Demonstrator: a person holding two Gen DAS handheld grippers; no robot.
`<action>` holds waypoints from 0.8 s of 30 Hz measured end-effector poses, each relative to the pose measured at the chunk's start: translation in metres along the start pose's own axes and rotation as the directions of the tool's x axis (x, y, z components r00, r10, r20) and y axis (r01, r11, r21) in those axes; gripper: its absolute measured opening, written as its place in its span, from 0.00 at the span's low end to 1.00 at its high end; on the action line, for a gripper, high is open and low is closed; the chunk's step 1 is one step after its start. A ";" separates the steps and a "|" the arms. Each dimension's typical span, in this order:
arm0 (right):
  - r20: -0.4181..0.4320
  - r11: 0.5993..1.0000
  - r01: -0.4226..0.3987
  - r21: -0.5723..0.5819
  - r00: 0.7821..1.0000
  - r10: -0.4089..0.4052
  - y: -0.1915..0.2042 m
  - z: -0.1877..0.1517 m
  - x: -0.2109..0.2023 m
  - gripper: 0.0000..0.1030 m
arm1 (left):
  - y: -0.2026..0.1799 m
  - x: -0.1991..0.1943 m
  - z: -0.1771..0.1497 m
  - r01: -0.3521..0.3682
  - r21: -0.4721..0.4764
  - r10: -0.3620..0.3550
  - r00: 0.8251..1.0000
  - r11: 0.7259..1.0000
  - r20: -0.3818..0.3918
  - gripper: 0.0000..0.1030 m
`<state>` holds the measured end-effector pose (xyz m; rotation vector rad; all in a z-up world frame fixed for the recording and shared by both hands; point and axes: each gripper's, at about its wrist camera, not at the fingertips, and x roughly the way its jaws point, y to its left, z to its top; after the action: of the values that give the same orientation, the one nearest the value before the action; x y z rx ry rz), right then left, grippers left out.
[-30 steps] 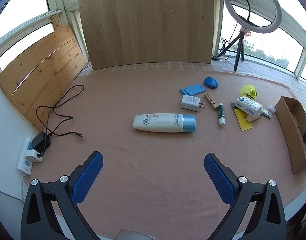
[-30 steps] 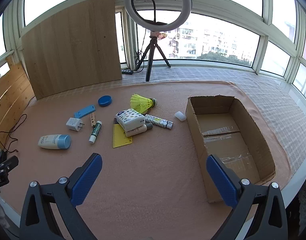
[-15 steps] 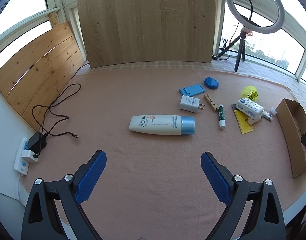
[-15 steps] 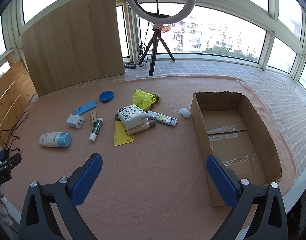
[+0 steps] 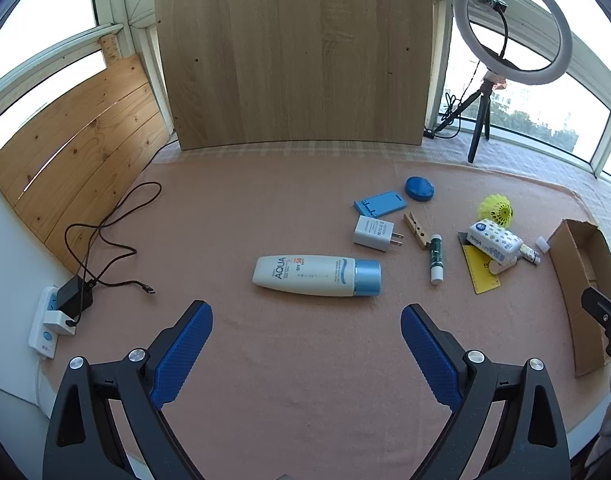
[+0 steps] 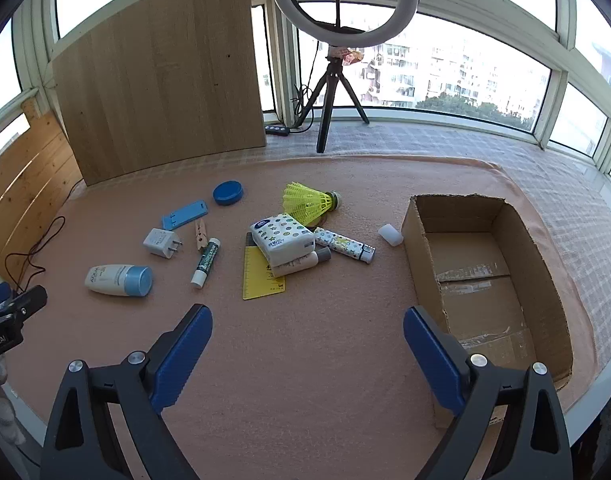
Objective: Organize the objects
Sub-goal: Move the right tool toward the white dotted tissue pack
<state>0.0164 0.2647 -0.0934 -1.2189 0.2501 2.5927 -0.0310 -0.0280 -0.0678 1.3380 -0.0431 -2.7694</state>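
Observation:
My left gripper [image 5: 306, 332] is open and empty, above the pink cloth just short of a white lotion bottle with a blue cap [image 5: 317, 275], also in the right wrist view [image 6: 119, 280]. My right gripper [image 6: 308, 332] is open and empty, in front of a pile: tissue pack [image 6: 283, 238], yellow ruler [image 6: 262, 274], patterned tube [image 6: 345, 245], yellow shuttlecock [image 6: 309, 201]. An open cardboard box [image 6: 545, 280] lies to its right. A white charger [image 5: 375, 233], clothespin [image 5: 416, 230], glue stick [image 5: 436, 258], blue stand [image 5: 380, 203] and blue lid [image 5: 419, 188] lie between.
A ring light on a tripod [image 6: 333, 80] and a wooden board [image 6: 161, 76] stand at the back. A power strip with a cable [image 5: 51, 320] lies at the left edge. A small white cap [image 6: 390, 234] lies beside the box.
Both grippers have drifted slightly forward over the cloth. Both stay open and empty; no object has moved.

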 end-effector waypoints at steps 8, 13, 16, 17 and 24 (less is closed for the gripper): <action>0.013 0.999 -0.020 -0.028 1.000 0.020 0.017 0.004 -0.004 0.92 | -0.006 -0.006 0.005 0.036 -0.003 -0.036 0.999 0.999 0.008 0.94; 0.020 0.999 -0.037 -0.038 0.999 0.037 0.027 0.006 -0.008 0.92 | -0.016 -0.011 0.006 0.077 0.006 -0.077 0.997 0.997 0.011 0.94; 0.025 0.998 -0.040 -0.044 0.999 0.042 0.032 0.007 -0.009 0.92 | -0.021 -0.012 0.004 0.091 0.015 -0.091 0.996 0.996 0.006 0.94; 0.025 0.998 -0.042 -0.045 0.999 0.043 0.033 0.007 -0.010 0.92 | -0.022 -0.012 0.004 0.091 0.017 -0.091 0.996 0.996 0.007 0.94; 0.031 0.998 -0.040 -0.038 0.999 0.041 0.034 0.008 -0.011 0.92 | -0.025 -0.014 0.006 0.086 0.030 -0.086 0.996 0.996 0.013 0.94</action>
<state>0.0068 0.2325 -0.0783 -1.1957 0.2234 2.6603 -0.0278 -0.0025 -0.0543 1.3590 -0.0280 -2.8600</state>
